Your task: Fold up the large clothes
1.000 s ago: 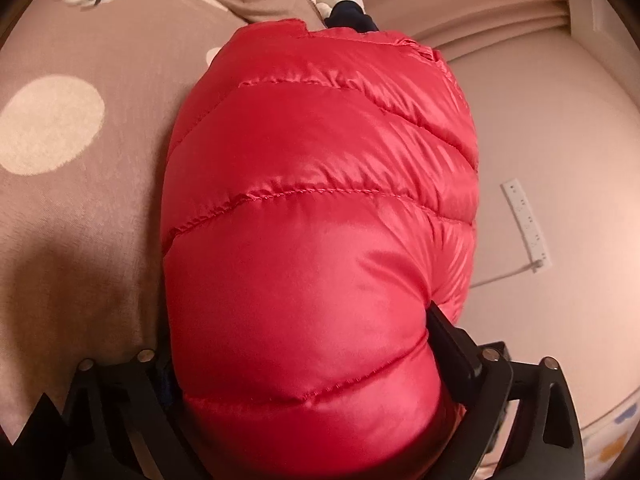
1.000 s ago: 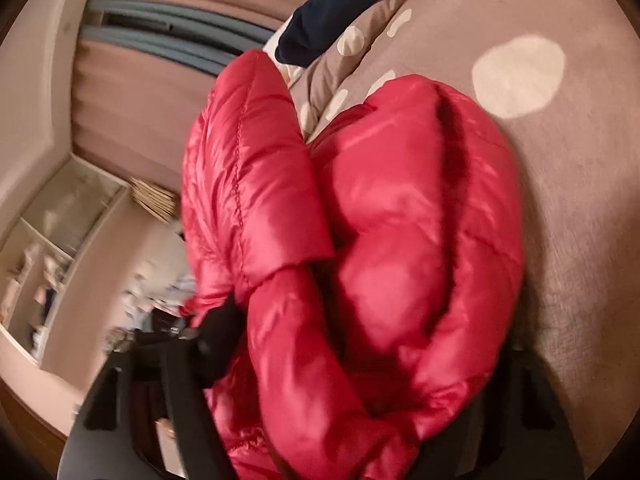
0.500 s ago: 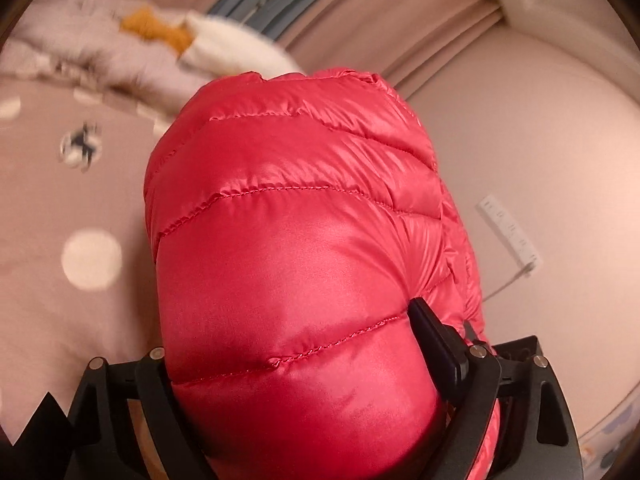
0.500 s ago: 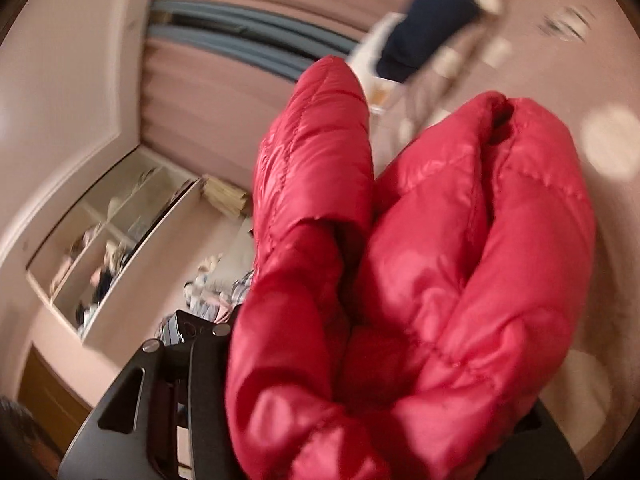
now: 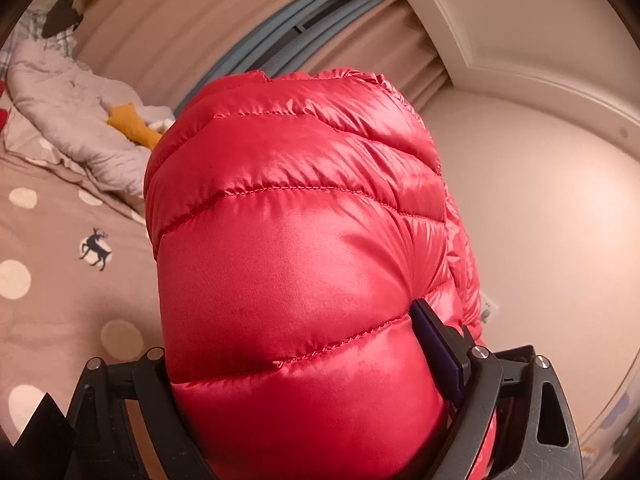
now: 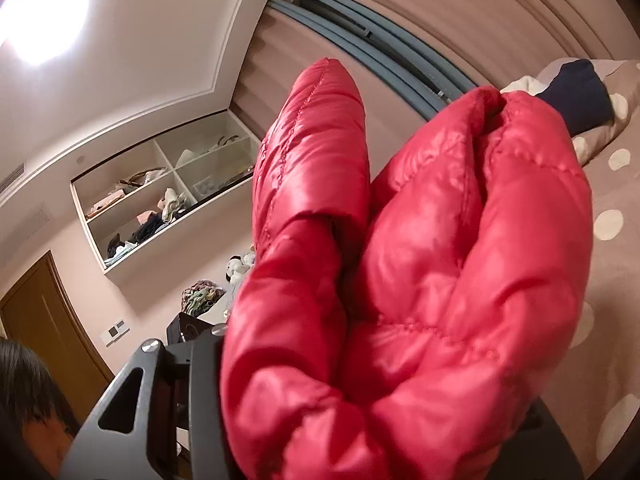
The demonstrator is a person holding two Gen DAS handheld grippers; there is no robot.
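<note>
A shiny red quilted down jacket [image 5: 288, 200] fills the left wrist view, bulging out between the black fingers of my left gripper [image 5: 292, 340], which is shut on a thick fold of it; the right pad [image 5: 432, 344] digs into the fabric. In the right wrist view the same jacket [image 6: 460, 240] hangs bunched in several puffy folds, one sleeve-like part sticking up. My right gripper [image 6: 372, 392] holds that bunch, its jaws opening slightly with the fabric still packed between them. The right finger is hidden by cloth. The jacket is held above the brown dotted bed cover [image 5: 60, 280].
A crumpled grey duvet [image 5: 72, 120] and a mustard item [image 5: 132, 128] lie at the bed's far side by the curtains. A navy garment [image 6: 576, 96] rests on the bed. Wall shelves [image 6: 160, 200], a door [image 6: 40, 320] and a person's head [image 6: 28, 400] are to the left.
Both grippers have risen with the jacket, lifting it off the bed. Both views have tilted up, so curtains, wall and ceiling now show behind it.
</note>
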